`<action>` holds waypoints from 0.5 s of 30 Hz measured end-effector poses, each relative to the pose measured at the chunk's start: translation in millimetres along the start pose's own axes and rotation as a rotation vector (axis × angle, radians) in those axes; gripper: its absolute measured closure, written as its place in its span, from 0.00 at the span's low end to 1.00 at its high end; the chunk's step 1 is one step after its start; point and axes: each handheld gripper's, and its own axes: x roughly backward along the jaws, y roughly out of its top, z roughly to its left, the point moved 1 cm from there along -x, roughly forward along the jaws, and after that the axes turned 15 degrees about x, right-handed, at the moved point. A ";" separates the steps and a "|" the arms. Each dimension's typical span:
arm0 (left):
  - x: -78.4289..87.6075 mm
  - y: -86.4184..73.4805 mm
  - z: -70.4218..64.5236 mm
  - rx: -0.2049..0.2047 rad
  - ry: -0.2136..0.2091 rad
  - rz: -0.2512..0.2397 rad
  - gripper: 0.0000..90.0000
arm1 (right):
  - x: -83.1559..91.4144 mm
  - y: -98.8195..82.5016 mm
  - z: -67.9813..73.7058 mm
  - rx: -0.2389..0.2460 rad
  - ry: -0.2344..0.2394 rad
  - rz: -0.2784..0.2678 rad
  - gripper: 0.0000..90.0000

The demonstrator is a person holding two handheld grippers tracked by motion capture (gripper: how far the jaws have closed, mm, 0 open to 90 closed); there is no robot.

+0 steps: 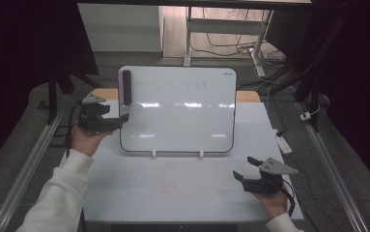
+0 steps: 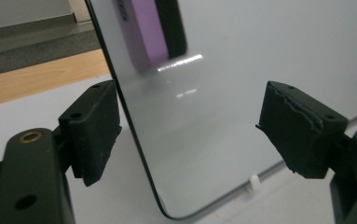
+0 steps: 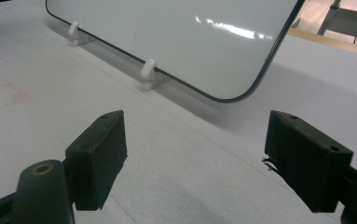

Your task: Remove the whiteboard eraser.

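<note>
Purple eraser [image 1: 126, 87] on whiteboard [image 1: 182, 121], open left claw [image 1: 117, 119] at board's edge.

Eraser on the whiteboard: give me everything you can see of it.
The eraser is a slim upright block with a black back and a purple layer under it, probably felt. It clings to the whiteboard at its top left corner, left of faint wavy marker lines. The left tool sits below it, jaws open with the board's left edge between them, not touching the eraser.

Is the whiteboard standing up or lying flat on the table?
Standing up: the whiteboard rests on its lower edge in two small white clips, leaning slightly back.
</note>
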 end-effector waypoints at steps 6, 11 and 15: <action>-6.6 20.6 1.1 -0.001 0.023 -0.018 0.26 | -1.0 -0.6 0.1 0.002 0.001 0.006 0.23; -10.6 32.9 -3.0 -0.006 0.034 -0.029 0.27 | -1.2 -0.5 0.3 0.002 -0.001 0.007 0.23; -16.4 40.8 -5.7 -0.009 0.051 -0.029 0.29 | -1.4 -0.5 0.5 0.002 -0.002 0.010 0.23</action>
